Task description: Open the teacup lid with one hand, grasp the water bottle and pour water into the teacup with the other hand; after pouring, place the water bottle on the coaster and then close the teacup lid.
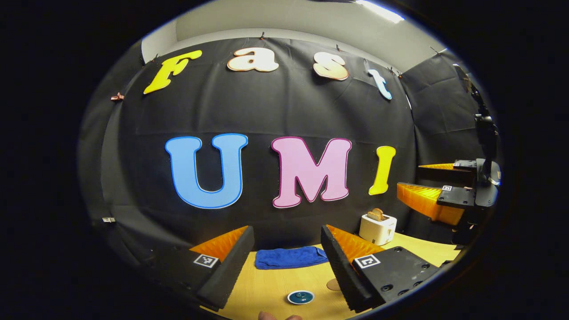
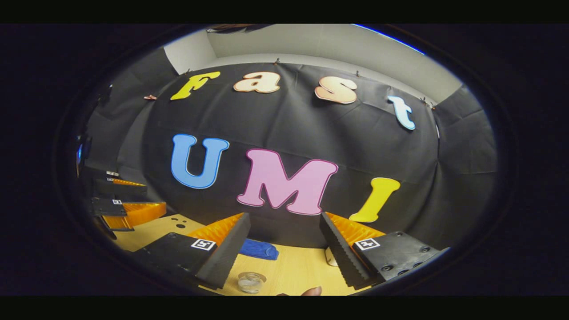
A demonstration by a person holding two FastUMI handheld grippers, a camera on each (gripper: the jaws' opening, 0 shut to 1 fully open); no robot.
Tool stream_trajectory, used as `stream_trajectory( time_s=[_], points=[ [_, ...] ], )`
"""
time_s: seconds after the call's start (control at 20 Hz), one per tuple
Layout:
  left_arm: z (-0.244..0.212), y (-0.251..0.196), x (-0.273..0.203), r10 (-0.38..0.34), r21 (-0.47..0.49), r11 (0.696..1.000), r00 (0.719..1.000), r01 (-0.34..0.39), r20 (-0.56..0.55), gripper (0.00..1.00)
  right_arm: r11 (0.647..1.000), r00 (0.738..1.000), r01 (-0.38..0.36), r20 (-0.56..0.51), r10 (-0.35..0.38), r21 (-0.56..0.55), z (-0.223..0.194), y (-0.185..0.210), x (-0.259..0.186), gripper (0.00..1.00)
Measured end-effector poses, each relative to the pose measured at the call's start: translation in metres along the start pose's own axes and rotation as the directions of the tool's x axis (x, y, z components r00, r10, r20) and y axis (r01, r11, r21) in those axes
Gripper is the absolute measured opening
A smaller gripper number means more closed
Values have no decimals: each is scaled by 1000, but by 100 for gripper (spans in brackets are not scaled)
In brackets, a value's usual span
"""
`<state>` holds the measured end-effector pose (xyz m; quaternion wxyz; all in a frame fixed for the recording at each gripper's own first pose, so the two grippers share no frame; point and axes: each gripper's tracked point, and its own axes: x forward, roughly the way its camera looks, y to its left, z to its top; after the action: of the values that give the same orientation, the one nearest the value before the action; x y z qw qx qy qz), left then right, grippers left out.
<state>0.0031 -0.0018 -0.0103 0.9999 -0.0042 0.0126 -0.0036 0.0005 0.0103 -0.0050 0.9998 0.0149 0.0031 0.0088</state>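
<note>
While both tools hang high above the worktop with nothing lifted, the first step, opening the lid, appears not yet begun.

Left hand-held gripper: fingers spread, empty. Teacup lid: dark blue disc, near edge, below and between the fingers, well apart from them. Blue cloth: farther back. Coaster: round, tan, just right of the lid, partly hidden. Toaster: far right.

Right hand-held gripper: fingers spread, empty. Water bottle: clear, seen from above, near edge, below the left finger.

Next move, by judgement: lower the left tool onto the lid knob, then close.
</note>
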Motion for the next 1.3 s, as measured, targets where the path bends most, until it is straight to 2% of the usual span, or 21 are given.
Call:
stream_trajectory(
  time_s=[0.2, 0.4, 0.75, 1.05, 1.25, 1.3],
  points=[
    [-15, -4, 6, -10, 18, 1000, 1000, 10, -15, 95, 999, 1000, -20, -18, 21, 39, -19, 9, -2, 96],
    [-55, -11, 14, -22, 28, 999, 998, 24, -53, 95, 998, 998, -37, -58, 40, 56, -58, 19, -9, 96],
    [-167, -21, 49, -34, 51, 998, 993, 40, -117, 97, 994, 987, -111, -117, 111, 6, -125, 45, -26, 96],
    [-267, -31, 81, -22, 0, 1000, 981, 22, -195, 95, 984, 974, -172, -140, 176, 39, -179, 69, -23, 98],
    [-315, -38, 91, -27, -2, 1000, 971, 27, -237, 92, 980, 965, -191, -170, 199, 60, -220, 74, -21, 98],
    [-324, -39, 93, -34, -6, 999, 969, 33, -246, 96, 980, 964, -189, -180, 198, 61, -229, 74, -21, 96]
  ],
)
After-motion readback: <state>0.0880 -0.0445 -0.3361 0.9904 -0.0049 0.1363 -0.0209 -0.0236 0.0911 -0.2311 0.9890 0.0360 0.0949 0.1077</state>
